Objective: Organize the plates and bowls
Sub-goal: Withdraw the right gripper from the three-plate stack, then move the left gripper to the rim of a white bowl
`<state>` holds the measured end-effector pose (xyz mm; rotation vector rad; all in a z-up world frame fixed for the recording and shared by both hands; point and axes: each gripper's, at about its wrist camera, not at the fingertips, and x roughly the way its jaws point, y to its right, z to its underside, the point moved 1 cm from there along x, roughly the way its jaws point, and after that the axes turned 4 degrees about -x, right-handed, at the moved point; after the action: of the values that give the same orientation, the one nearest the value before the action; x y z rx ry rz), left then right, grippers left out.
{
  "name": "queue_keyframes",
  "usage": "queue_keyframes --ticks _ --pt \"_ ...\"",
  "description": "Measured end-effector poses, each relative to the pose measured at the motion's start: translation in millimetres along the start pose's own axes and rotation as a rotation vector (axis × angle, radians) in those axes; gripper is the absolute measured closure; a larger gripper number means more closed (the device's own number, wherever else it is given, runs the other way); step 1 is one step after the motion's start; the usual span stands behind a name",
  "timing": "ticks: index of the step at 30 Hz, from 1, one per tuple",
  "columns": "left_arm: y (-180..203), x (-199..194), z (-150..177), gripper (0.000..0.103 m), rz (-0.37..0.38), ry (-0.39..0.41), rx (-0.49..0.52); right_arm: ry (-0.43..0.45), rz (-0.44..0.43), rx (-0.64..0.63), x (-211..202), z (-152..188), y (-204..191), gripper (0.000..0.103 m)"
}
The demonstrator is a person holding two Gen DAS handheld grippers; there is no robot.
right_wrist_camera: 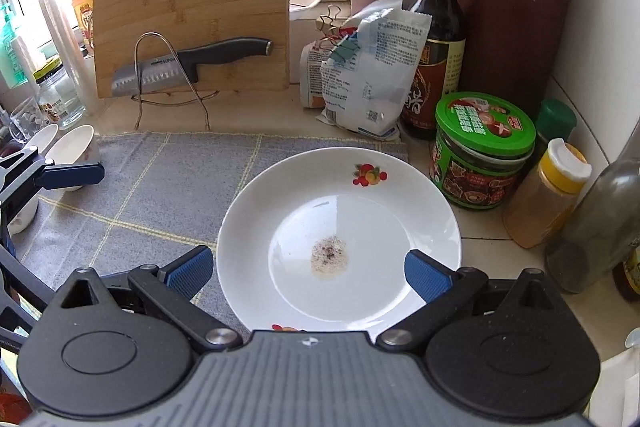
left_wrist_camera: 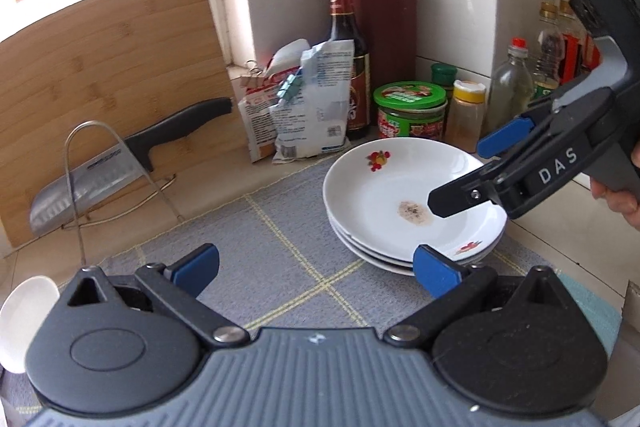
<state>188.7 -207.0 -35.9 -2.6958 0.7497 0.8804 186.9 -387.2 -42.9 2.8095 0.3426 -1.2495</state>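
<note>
Right claw: I see my right gripper (right_wrist_camera: 308, 273) spread wide with nothing clamped; its blue pads (right_wrist_camera: 190, 273) stand either side of the plate's near half, above it, not pressing
Left claw: left gripper (left_wrist_camera: 316, 273) also released, jaws apart over bare mat; its right pad overlaps the stack's near rim at 5 o'clock in the left wrist view, contact I cannot tell
Task thing: stack of white plates (left_wrist_camera: 412, 211) on the grey mat (left_wrist_camera: 280, 227); top plate (right_wrist_camera: 340, 239) carries fruit prints and a brownish speckled stain at its centre
Bowls: two white bowls (right_wrist_camera: 74, 147) at 9 o'clock of the right wrist view, by the mat's left edge
Open room: mat is free from 9 to 7 o'clock of the plates
Tight edges: green-lidded jar (right_wrist_camera: 484, 151), yellow-capped shaker (right_wrist_camera: 548, 195) and a dark bottle (right_wrist_camera: 592, 223) crowd the plate from 1 to 3 o'clock; jar just beside the rim
Surface: pale counter (right_wrist_camera: 492, 259) in a tiled corner, daylight from a window at 11 o'clock
Back row: bamboo cutting board (right_wrist_camera: 192, 7) upright, cleaver (right_wrist_camera: 188, 67) in a wire rack, clipped packets (right_wrist_camera: 368, 75), sauce bottle (right_wrist_camera: 438, 39), dark red knife block (right_wrist_camera: 516, 27)
Hard to make out: how many plates lie under the top one; lower rims mostly covered
Cut off: a hand (left_wrist_camera: 616, 191) holding the right gripper shows only as fingers at 3 o'clock in the left wrist view
</note>
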Motion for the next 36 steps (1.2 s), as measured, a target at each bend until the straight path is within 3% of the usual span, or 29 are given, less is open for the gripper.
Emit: queue_keyframes --ticks 6,12,17,28,36 --pt "-17 -17 19 0.001 -0.099 -0.044 -0.093 0.036 -0.012 -0.058 8 3 -24 0.000" --pt "-36 -41 35 0.001 -0.138 -0.026 -0.113 0.021 -0.045 -0.144 16 7 -63 0.000" --pt "-64 -55 50 0.001 -0.105 -0.032 -0.135 0.016 -0.050 -0.202 21 7 -103 0.000" --pt "-141 -101 91 0.001 -0.047 -0.050 -0.078 -0.023 -0.082 -0.208 41 10 -212 0.000" --pt "-201 -130 111 0.001 -0.042 -0.045 -0.049 -0.028 -0.103 -0.250 57 6 -291 0.000"
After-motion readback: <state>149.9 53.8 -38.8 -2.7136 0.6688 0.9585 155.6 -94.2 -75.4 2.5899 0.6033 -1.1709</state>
